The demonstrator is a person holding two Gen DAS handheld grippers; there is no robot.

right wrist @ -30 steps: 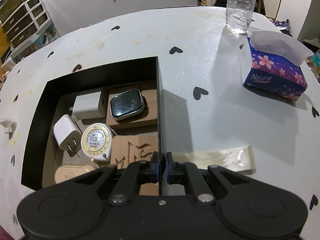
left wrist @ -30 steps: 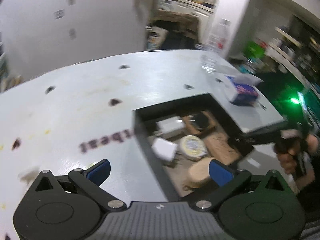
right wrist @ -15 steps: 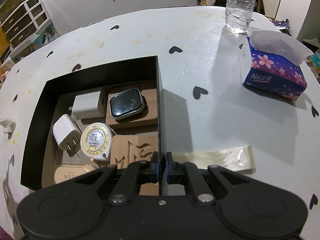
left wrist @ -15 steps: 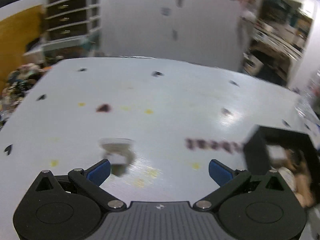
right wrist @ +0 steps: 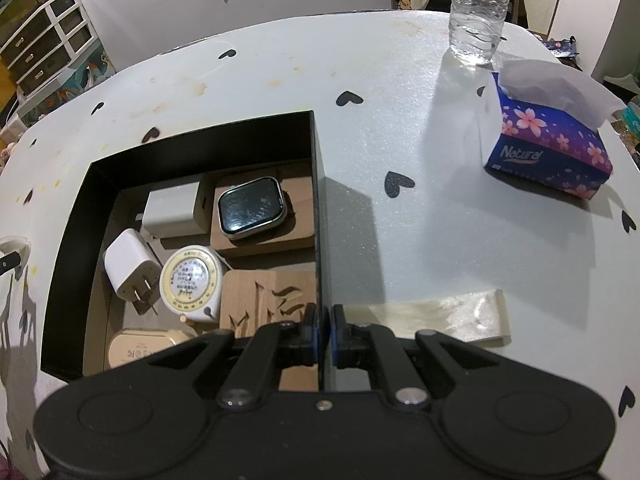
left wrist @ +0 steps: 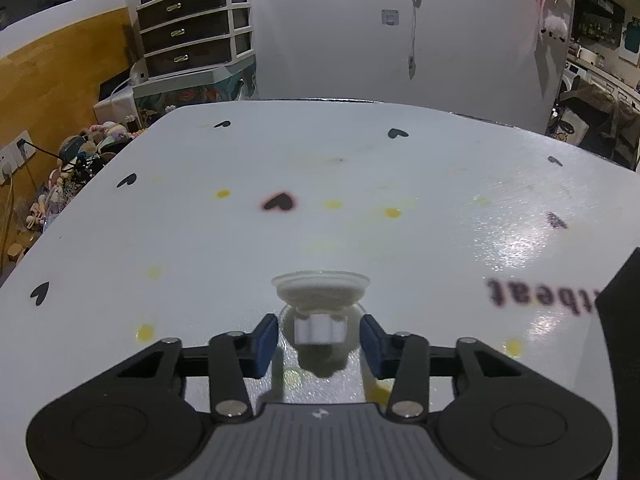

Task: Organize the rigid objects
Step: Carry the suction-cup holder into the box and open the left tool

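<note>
Left tool [left wrist: 318,340] points down at the desk [left wrist: 200,240], jaws closing around a small white suction-cup hook [left wrist: 320,312]; the hook sits between the blue pads [left wrist: 264,338], but a gap shows on both sides, so no grip yet. Clear cup faces far, white knob faces the tool, probably so the pads can take the knob. It lies alone on the desk, left of the black box [right wrist: 192,144], whose corner shows at the right edge of the left view. Right tool [right wrist: 324,330] is clamped tight on the box's right wall near its near end, likely to steady it. Inside: two white chargers, smartwatch [right wrist: 252,208] on a wood block, round tape measure [right wrist: 191,280], carved wood piece, tan case. Tissue box [right wrist: 548,148] and water bottle [right wrist: 478,12] stand far right, unrelated to the sorting. Next likely: lift the hook into the box.
</note>
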